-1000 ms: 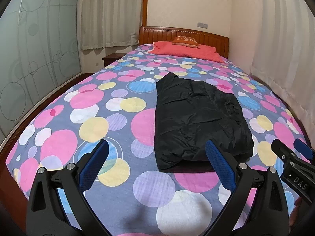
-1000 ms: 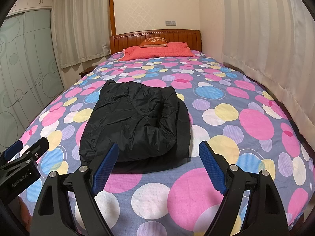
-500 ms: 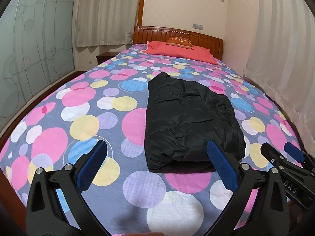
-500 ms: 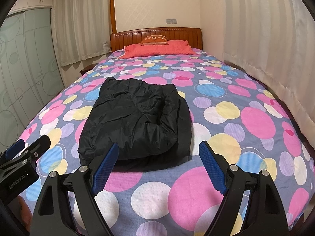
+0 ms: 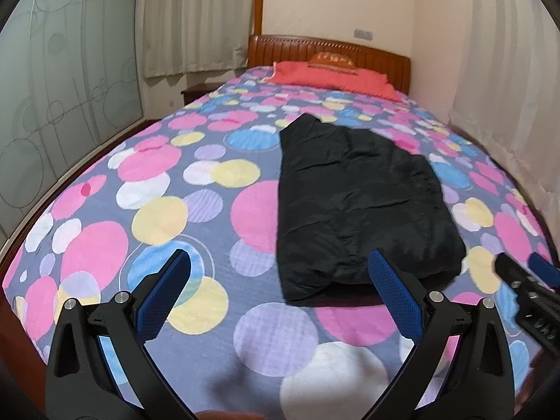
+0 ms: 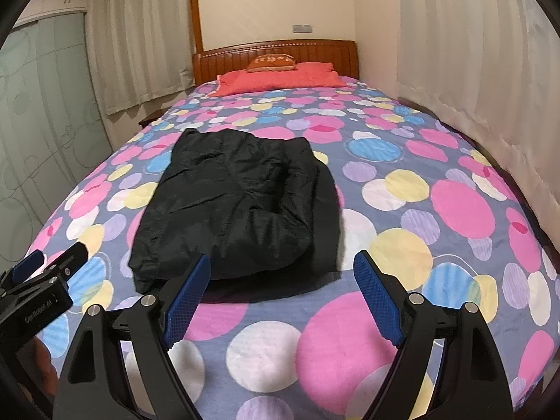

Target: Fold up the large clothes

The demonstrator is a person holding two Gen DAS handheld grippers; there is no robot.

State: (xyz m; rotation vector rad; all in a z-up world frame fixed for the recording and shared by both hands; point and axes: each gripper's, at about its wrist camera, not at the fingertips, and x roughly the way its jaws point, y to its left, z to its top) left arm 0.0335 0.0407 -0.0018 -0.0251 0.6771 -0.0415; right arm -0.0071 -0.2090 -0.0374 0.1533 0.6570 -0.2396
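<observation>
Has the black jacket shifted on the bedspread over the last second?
No. The black jacket lies on the same dots of the bedspread, its near right corner beside the same white dot; only the cameras moved.

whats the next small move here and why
Probably bring both open grippers, left and right, forward to the near edge of the black jacket. It lies partly folded on the bedspread, and neither gripper touches it.

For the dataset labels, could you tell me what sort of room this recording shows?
Almost certainly a home bedroom: a large bed with a polka-dot sheet, a wooden headboard with red pillows, and curtains. A folded black jacket lies on it.
</observation>
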